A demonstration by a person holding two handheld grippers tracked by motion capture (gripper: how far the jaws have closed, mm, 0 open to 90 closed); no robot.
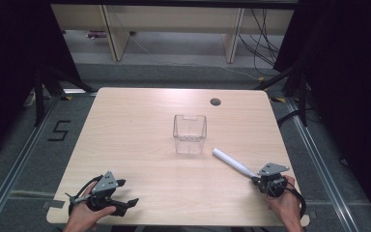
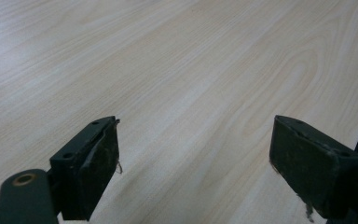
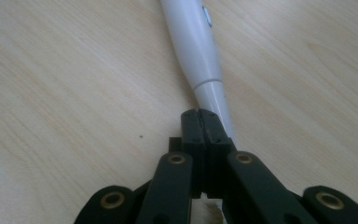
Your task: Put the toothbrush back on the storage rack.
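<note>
Right gripper (image 1: 254, 177), jaws clamped on a white electric toothbrush handle (image 1: 232, 162), aims it toward the clear bin (image 1: 190, 134) ahead; left gripper (image 1: 128, 192) waits wide open, empty.

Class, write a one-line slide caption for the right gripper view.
Right gripper, jaws shut on a white pen-like tool lying across the wooden table.

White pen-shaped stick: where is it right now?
In the high view the white stick lies on the table at the right, running diagonally between the clear plastic box and the right tool, which is shut beside its near end.
</note>
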